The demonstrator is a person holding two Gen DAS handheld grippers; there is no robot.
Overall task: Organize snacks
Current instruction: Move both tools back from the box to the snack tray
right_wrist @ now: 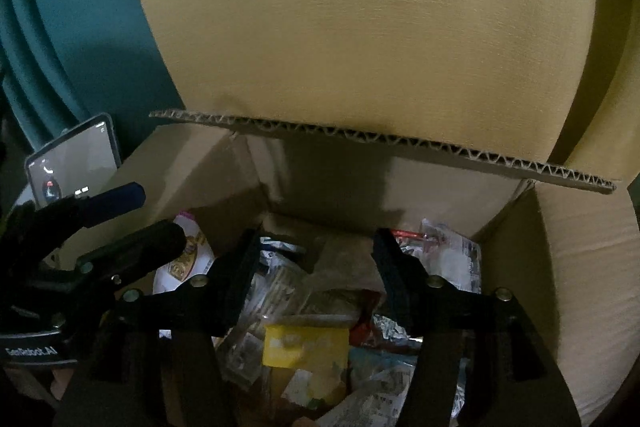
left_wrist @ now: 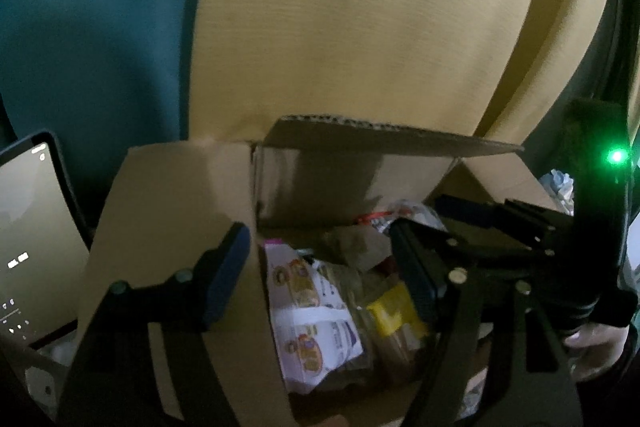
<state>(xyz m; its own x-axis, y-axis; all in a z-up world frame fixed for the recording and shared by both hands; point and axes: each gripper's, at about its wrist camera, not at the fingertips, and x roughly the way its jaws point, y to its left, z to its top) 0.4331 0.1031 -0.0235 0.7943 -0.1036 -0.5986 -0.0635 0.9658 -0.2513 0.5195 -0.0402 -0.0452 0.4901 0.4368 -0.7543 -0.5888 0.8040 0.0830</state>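
Observation:
An open cardboard box (left_wrist: 168,211) (right_wrist: 580,267) holds several snack packets. A white and purple packet (left_wrist: 316,315) lies at its left, and a yellow-labelled packet (left_wrist: 392,311) (right_wrist: 304,343) in the middle. My left gripper (left_wrist: 320,267) is open; its left finger is outside the box's left wall and its right finger inside. My right gripper (right_wrist: 316,267) is open above the packets, holding nothing. The right gripper also shows in the left wrist view (left_wrist: 500,227), and the left gripper in the right wrist view (right_wrist: 124,223).
A phone (left_wrist: 32,239) (right_wrist: 76,163) with a lit screen stands left of the box. A tan cushion (left_wrist: 360,19) (right_wrist: 360,19) and teal fabric (left_wrist: 100,27) rise behind. The box's far flap (right_wrist: 380,143) sticks out level over the opening.

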